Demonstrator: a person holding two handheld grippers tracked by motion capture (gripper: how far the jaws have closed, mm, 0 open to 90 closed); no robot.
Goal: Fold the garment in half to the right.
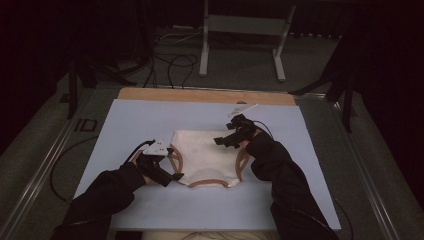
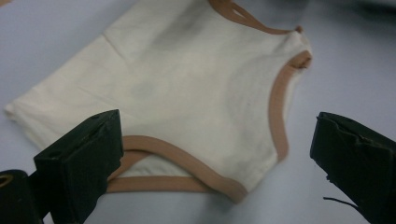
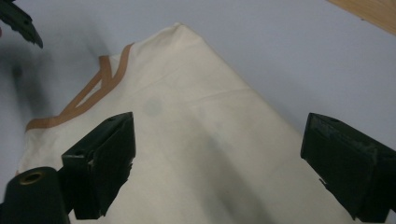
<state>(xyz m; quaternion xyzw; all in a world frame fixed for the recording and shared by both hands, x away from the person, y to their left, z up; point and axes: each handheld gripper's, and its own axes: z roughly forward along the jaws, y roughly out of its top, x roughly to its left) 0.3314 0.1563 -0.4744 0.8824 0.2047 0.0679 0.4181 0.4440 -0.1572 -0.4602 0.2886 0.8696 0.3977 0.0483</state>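
A small cream tank top [image 1: 207, 157] with brown trim lies in the middle of the high view, flat on a pale blue mat [image 1: 140, 120]. It looks folded in half already — the top edge is a neat straight fold and the brown armholes and neck band sit at the bottom and sides. In the left gripper view the tank top [image 2: 187, 93] covers the middle of the frame, with its brown band curving along the lower edge. The left gripper [image 1: 165, 172] hangs at the lower left of the cloth in the high view, and its black jaws stand wide apart with nothing between them [image 2: 215, 158]. The right gripper [image 1: 231, 137] sits over the upper right of the cloth, and its jaws are wide apart too, holding nothing [image 3: 217, 158]. In the right gripper view the cream cloth [image 3: 201, 140] runs up to a corner near the top middle. I think one fold is done and the next one is not started, since neither gripper has grabbed the cloth yet. What is left, I guess, is to pinch an edge and fold it again — or smooth it flat. Past the mat, at the top of the high view, is a strip of wooden table [image 1: 205, 95], then a white metal stand [image 1: 240, 30] and some black cables [image 1: 170, 62] on the floor.
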